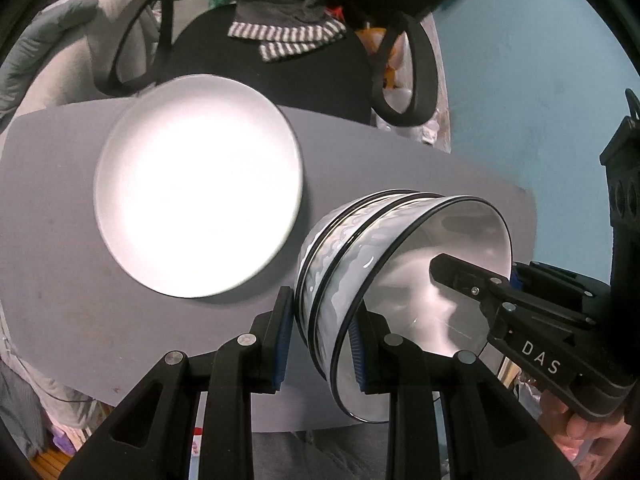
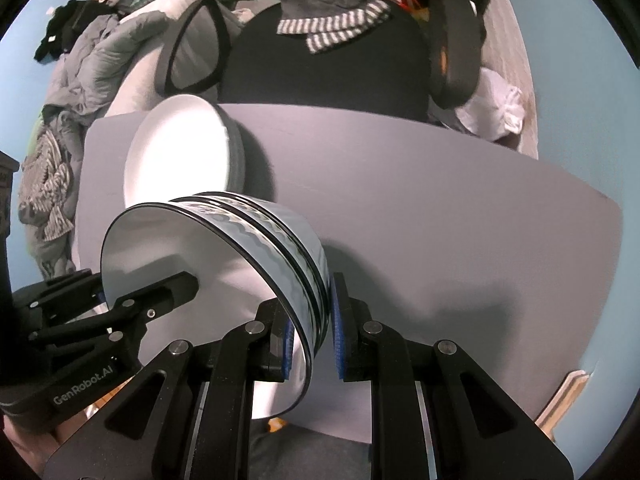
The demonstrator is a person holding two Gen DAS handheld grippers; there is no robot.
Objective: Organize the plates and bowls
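A stack of nested bowls (image 1: 400, 264) (image 2: 208, 256), white inside with a wavy grey-blue band and black rims, hangs tilted above the grey table (image 1: 60, 280) (image 2: 440, 220). My left gripper (image 1: 320, 344) (image 2: 105, 292) is shut on one side of the stack's rims, one finger inside the top bowl and one outside. On the opposite side my right gripper (image 2: 314, 340) (image 1: 508, 276) is shut on the rim in the same way. A white plate (image 1: 196, 184) (image 2: 176, 152) lies flat on the table beyond the bowls, towards its far left.
A black office chair (image 1: 272, 76) (image 2: 320, 72) with a striped cloth draped over it stands against the table's far edge. Grey bedding (image 2: 80, 80) is piled to the left of the table. The right half of the tabletop is bare grey surface.
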